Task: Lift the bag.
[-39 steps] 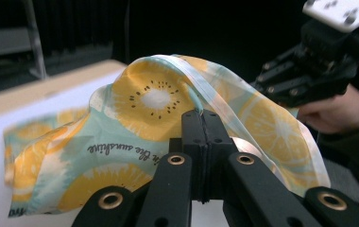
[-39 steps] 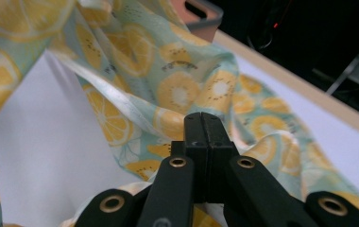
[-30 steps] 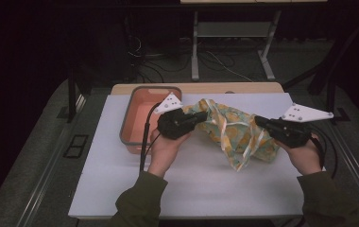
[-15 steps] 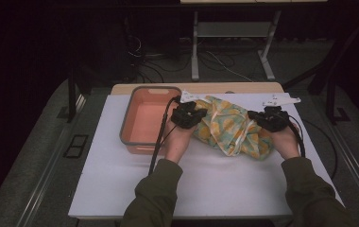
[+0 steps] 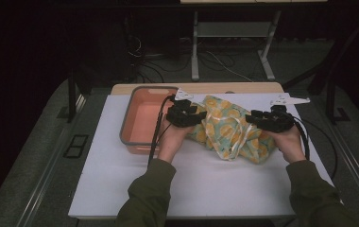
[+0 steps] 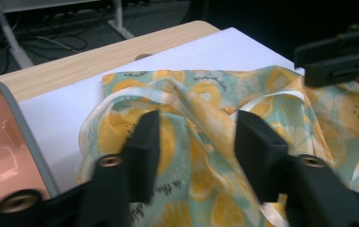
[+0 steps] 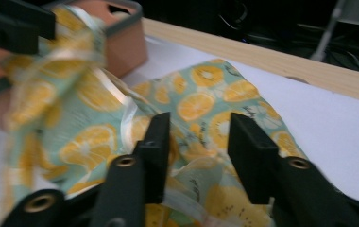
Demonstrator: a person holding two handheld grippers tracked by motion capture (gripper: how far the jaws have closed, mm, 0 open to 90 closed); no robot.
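In the high view, the lemon-print cloth (image 5: 229, 130) lay crumpled in the middle of the frame, on the white board (image 5: 121, 184) that covered the table. Its left end was just beside the salmon-coloured tub (image 5: 144, 118), which stood in the upper left part of the board.

The left gripper (image 5: 187, 115) was over the left end of the cloth, and the right gripper (image 5: 268, 119) was over the right end. Both sets of jaws had just been opening.

In the left gripper view, the left gripper (image 6: 194, 142) had its jaws about half apart, with a raised fold of the cloth (image 6: 206, 179) in the gap; the pads did not seem to press on it. In the right gripper view, the right gripper (image 7: 196, 142) also stood half apart over the cloth (image 7: 121, 137), and a fold lay between the jaws without being pinched.
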